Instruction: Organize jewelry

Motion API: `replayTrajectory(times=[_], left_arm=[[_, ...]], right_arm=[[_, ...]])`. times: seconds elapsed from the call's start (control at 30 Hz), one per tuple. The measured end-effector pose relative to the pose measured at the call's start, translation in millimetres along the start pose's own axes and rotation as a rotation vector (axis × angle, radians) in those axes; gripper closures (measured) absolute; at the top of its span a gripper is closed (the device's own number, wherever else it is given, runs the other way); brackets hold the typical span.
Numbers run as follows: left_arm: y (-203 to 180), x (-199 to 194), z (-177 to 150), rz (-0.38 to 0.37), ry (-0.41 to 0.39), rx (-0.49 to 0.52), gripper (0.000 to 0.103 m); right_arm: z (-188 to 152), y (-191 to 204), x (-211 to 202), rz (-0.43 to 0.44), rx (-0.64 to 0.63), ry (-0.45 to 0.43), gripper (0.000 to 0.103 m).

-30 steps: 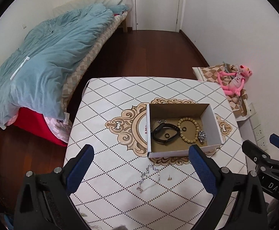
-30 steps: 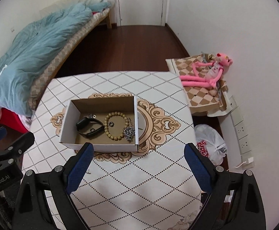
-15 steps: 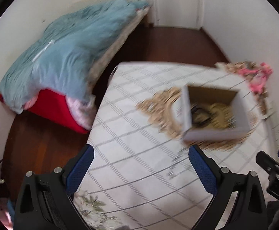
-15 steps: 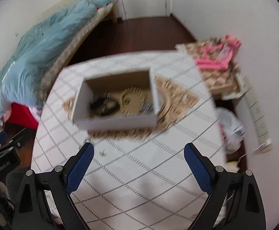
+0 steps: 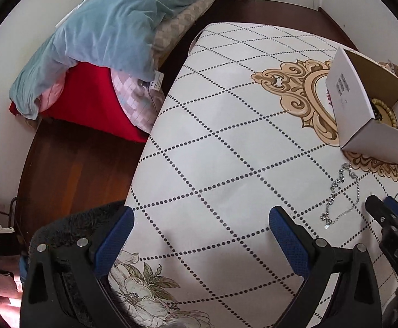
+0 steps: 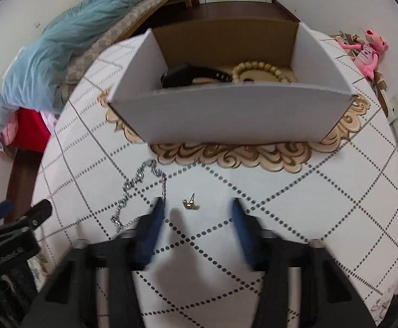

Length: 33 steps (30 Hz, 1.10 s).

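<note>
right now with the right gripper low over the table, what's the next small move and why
Probably ease the right gripper slightly forward and close on the small earring. Its jaws stand open, the earring lies loose on the tablecloth about midway between the fingertips, apart from the silver chain, and both still sit outside the box.

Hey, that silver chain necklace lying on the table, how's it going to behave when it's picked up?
The silver chain necklace looks thin and loosely looped, so it will probably hang limp and trail. Its fine links seem light and may slip from the right tool.
</note>
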<state>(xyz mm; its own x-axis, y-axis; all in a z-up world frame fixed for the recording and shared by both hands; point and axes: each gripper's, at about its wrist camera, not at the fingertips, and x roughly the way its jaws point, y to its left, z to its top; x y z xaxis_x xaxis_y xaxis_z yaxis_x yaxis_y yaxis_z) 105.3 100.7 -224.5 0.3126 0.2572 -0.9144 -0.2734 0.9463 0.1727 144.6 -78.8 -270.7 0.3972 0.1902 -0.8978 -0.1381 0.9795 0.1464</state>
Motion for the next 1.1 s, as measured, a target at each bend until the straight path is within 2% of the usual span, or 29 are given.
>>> replayTrajectory(times=[0.03, 0.07, 0.1, 0.27, 0.57, 0.63, 0.7, 0.73, 0.8, 0.83, 0.87, 0.9, 1.0, 1.1], left_arm=[[0, 0, 0, -0.002, 0.0, 0.006, 0.002], [-3, 1, 0, -0.007, 0.0, 0.014, 0.002], [-5, 1, 0, -0.01, 0.0, 0.02, 0.002], [-23, -1, 0, -0.056, -0.001, 0.057, 0.002], [-79, 12, 9, -0.245, 0.045, 0.142, 0.003], [-90, 14, 12, -0.265, 0.038, 0.175, 0.011], [-101, 17, 14, -0.272, 0.04, 0.219, 0.04], [-104, 16, 15, -0.286, 0.02, 0.231, 0.044], [-111, 12, 15, -0.308, -0.017, 0.269, 0.07], [-115, 10, 14, -0.315, -0.024, 0.283, 0.077], [-117, 8, 13, -0.325, -0.026, 0.295, 0.091], [-118, 7, 12, -0.346, -0.016, 0.297, 0.1], [-106, 6, 10, -0.439, 0.026, 0.238, 0.102], [-88, -4, 6, -0.471, 0.014, 0.194, 0.102]], right_arm=[[-1, 2, -1, -0.012, -0.012, -0.011, 0.074], [-2, 3, -1, -0.033, -0.017, -0.016, 0.088], [-3, 2, -2, -0.036, -0.017, -0.02, 0.095], [-5, -26, -16, -0.022, 0.053, -0.042, 0.1], [-17, -85, -43, -0.048, 0.173, -0.067, 0.1], [-20, -92, -47, -0.048, 0.19, -0.071, 0.1], [-20, -93, -47, -0.047, 0.198, -0.075, 0.1], [-20, -94, -48, -0.046, 0.201, -0.076, 0.1], [-20, -96, -49, -0.049, 0.202, -0.081, 0.1], [-19, -97, -50, -0.05, 0.208, -0.082, 0.1], [-20, -98, -50, -0.048, 0.212, -0.083, 0.1], [-19, -99, -51, -0.05, 0.217, -0.086, 0.1], [-18, -101, -53, -0.044, 0.227, -0.093, 0.1], [-17, -100, -61, -0.032, 0.229, -0.109, 0.1]])
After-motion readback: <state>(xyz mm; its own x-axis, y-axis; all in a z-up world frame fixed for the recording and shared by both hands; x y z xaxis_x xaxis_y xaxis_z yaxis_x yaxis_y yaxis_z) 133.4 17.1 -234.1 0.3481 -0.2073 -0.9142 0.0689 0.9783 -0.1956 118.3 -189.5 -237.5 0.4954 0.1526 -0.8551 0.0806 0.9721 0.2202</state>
